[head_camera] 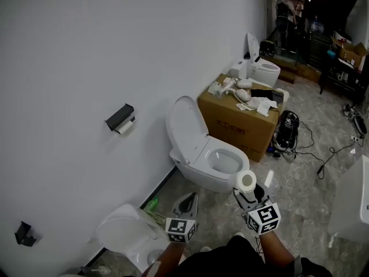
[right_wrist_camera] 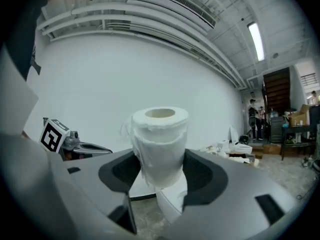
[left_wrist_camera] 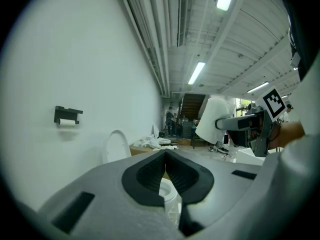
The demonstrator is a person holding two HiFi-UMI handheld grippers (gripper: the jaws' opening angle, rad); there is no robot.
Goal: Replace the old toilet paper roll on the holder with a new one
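A black holder [head_camera: 119, 116] is fixed to the white wall, with a thin old roll [head_camera: 125, 126] hanging under it; the left gripper view shows the holder [left_wrist_camera: 68, 114] far off on the wall. My right gripper [head_camera: 248, 191] is shut on a full new white roll [head_camera: 244, 181], held upright between its pads [right_wrist_camera: 202, 173], with the roll [right_wrist_camera: 159, 144] standing up out of the jaws. My left gripper [head_camera: 188, 202] is shut with nothing in it; in its own view the gripper [left_wrist_camera: 165, 165] shows both black pads touching.
A white toilet [head_camera: 203, 153] with its lid up stands against the wall ahead. Another white toilet [head_camera: 128, 234] is close at the lower left. A cardboard box [head_camera: 238, 123] with white parts on top sits beyond, with cables [head_camera: 323, 154] on the marble floor. People stand far back [head_camera: 283, 7].
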